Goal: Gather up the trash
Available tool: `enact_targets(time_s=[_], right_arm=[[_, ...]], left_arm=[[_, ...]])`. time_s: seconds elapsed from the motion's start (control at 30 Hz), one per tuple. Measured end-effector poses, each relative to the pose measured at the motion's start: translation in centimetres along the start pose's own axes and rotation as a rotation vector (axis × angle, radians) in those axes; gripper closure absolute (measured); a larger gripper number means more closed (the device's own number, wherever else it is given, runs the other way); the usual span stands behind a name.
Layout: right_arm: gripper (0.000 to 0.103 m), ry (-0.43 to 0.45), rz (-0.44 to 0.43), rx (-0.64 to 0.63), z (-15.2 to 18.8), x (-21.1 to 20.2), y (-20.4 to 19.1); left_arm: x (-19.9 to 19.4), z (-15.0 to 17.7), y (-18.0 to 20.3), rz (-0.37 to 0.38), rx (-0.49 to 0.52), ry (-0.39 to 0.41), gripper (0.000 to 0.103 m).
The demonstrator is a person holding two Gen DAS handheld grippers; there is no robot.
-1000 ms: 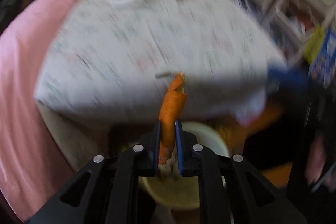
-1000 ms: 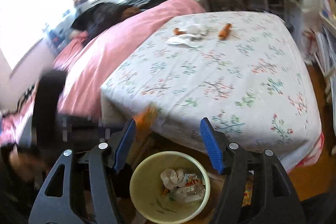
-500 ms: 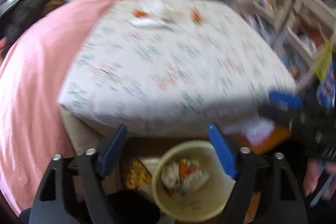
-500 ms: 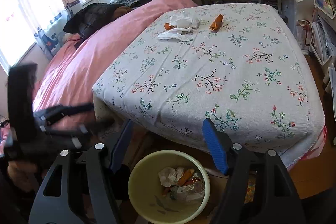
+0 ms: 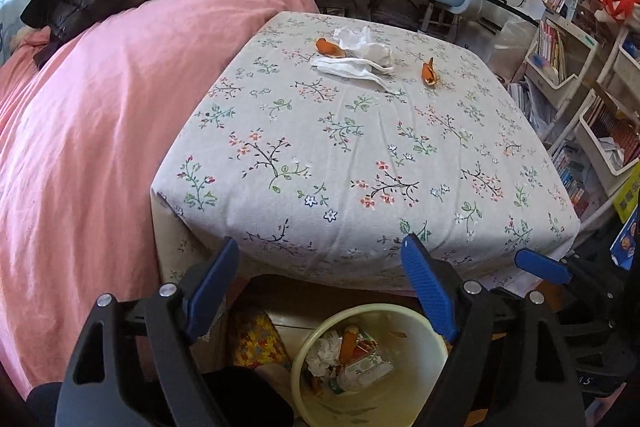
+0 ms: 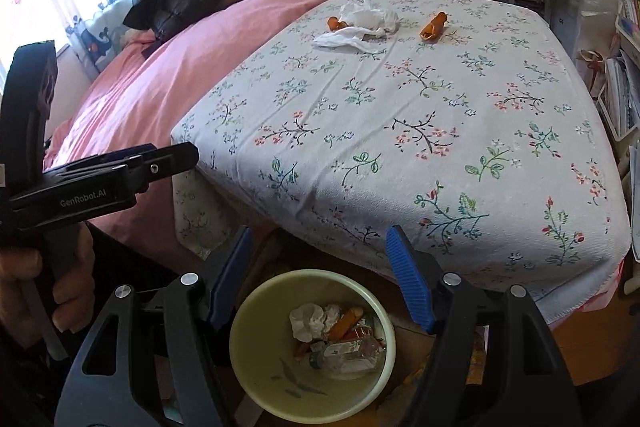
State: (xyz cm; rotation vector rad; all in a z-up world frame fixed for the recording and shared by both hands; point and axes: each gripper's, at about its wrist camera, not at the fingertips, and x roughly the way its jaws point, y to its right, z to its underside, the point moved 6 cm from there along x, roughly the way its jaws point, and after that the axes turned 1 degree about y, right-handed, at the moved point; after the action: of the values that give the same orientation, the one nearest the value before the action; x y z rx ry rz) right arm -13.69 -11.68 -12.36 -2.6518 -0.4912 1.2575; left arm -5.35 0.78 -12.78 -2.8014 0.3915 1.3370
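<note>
A: Peel gone from the left gripper point(image 5: 320, 291) since a second back; now lying in the bin point(image 6: 256, 339), jaws standing spread, empty.

B: Right gripper point(image 6: 320, 275) hanging spread too. Reading "GenRobot.AI" on the left one.

A: Beyond the floral tabletop's point(image 5: 360, 167) near edge, tissues point(image 5: 360, 55) and orange peels point(image 5: 430, 71) lying far off.
</note>
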Motion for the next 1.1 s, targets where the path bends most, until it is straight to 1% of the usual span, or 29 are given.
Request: enact_targets(time_s=[0.27, 1.1], right_arm=[[0.037, -0.022, 0.009, -0.020, 0.38, 0.67, -0.34], [0.036, -0.023, 0.015, -0.025, 0.64, 0.75, -0.50]], left_arm=[[0.21, 0.02, -0.11, -0.002, -0.004, -0.005, 0.023], [0.18, 0.09, 0.06, -0.010, -0.004, -0.002, 0.023]])
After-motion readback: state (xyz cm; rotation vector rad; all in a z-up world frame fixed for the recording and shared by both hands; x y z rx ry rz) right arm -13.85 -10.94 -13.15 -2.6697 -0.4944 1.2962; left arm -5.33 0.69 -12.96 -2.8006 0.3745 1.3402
